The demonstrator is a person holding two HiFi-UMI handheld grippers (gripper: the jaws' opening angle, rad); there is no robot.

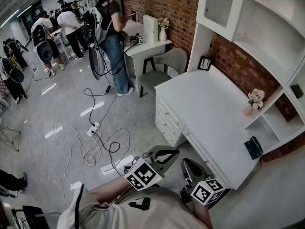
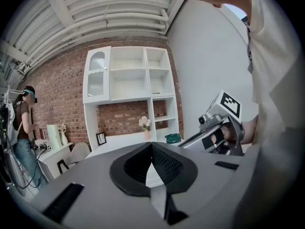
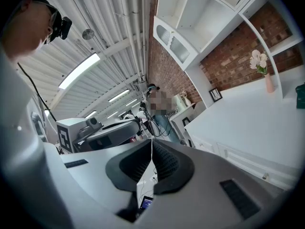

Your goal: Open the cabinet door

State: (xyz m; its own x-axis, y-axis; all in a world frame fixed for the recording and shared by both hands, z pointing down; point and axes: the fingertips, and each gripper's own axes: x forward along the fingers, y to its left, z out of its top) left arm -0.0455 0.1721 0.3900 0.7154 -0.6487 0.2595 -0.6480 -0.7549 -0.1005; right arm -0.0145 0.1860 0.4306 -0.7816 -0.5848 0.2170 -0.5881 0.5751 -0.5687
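Here, the approach step is shown: left gripper (image 2: 152, 147) and right gripper (image 3: 152, 142) are held clenched, empty, well apart from the closed cabinet door (image 2: 96, 74) at the shelf unit's (image 2: 127, 98) upper left corner. A raised reach and opened jaws are probably required next.

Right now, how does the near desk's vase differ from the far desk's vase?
The near vase is pink; the far vase is white. The near vase stands against the shelving, the far vase beside a white box. Both hold pale flowers.
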